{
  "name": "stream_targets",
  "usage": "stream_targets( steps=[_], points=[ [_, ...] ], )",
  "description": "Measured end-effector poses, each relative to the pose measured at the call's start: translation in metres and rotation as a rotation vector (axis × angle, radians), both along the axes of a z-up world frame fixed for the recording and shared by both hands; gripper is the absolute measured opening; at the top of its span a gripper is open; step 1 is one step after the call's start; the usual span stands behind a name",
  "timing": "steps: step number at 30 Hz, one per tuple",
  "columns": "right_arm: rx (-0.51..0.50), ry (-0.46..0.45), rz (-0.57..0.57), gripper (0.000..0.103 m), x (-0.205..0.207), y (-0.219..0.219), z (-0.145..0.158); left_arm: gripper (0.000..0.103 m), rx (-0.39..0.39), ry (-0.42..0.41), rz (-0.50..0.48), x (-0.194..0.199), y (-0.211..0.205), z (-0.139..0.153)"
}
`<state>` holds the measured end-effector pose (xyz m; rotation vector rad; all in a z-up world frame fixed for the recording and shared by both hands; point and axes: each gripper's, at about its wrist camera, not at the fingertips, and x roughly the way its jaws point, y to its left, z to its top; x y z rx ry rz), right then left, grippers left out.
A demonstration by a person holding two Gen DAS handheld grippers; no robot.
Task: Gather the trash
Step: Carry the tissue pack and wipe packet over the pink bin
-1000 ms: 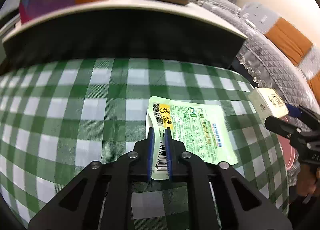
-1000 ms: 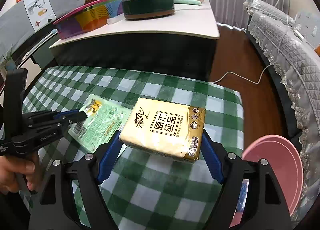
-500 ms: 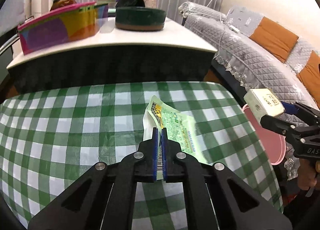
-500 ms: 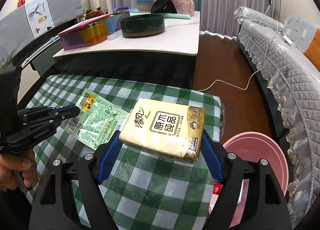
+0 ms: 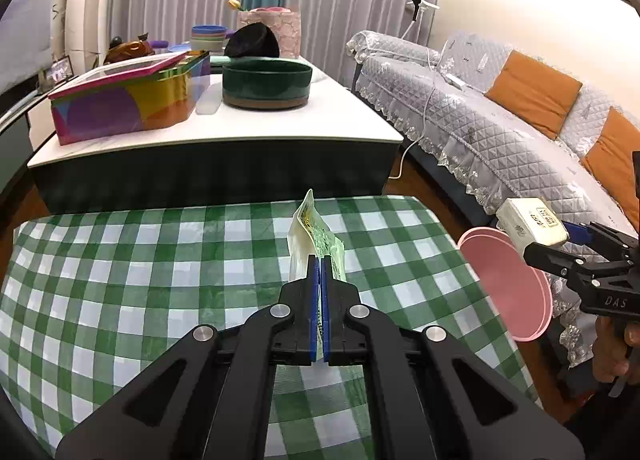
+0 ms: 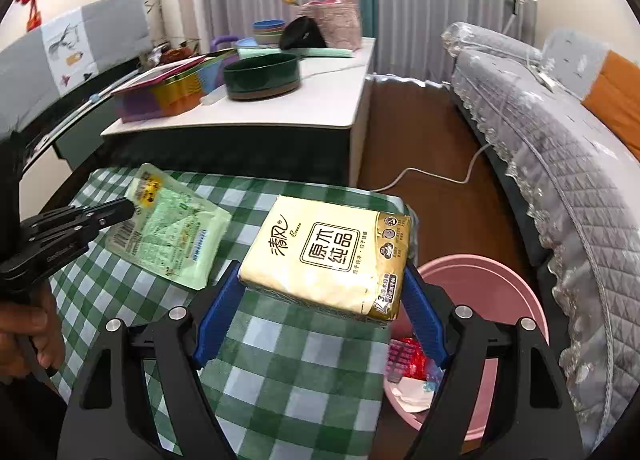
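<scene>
My left gripper (image 5: 320, 264) is shut on a flat green wrapper (image 5: 316, 232) and holds it edge-on above the green checked tablecloth (image 5: 160, 280). From the right wrist view the wrapper (image 6: 172, 236) hangs in the air from the left gripper (image 6: 120, 208). My right gripper (image 6: 324, 280) is shut on a yellow tissue pack (image 6: 332, 252), held above the table's right edge, next to a pink bin (image 6: 480, 272) with trash inside. The tissue pack (image 5: 532, 220) and bin (image 5: 508, 280) also show at the right of the left wrist view.
A white-topped table (image 5: 240, 128) stands behind with a colourful box (image 5: 124, 100) and a dark green bowl (image 5: 266, 84). A grey quilted sofa (image 5: 500, 128) with orange cushions runs along the right. A white cable (image 6: 436, 176) lies on the wooden floor.
My left gripper has lifted the green wrapper off the tablecloth and turned it edge-on. My right gripper has carried the tissue pack up and right, so the pink bin shows more.
</scene>
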<state>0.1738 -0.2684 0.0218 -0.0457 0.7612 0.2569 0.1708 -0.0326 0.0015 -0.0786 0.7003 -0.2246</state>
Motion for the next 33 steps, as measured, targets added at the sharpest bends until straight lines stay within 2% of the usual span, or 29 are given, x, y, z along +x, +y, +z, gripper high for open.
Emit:
stream_targets(
  steps=[14,24,33],
  points=[
    [-0.004,-0.029,-0.119,0.076,-0.013,-0.056,0.013,0.001,-0.035,-0.055,-0.077,-0.002,-0.049,0.021],
    [-0.016,-0.011,-0.242,0.076,-0.019,-0.111,0.006,0.001,-0.080,-0.073,-0.166,0.006,-0.102,0.029],
    [-0.037,0.017,-0.309,0.076,-0.025,-0.145,-0.007,0.001,-0.070,-0.070,-0.243,0.013,-0.157,0.022]
  ],
)
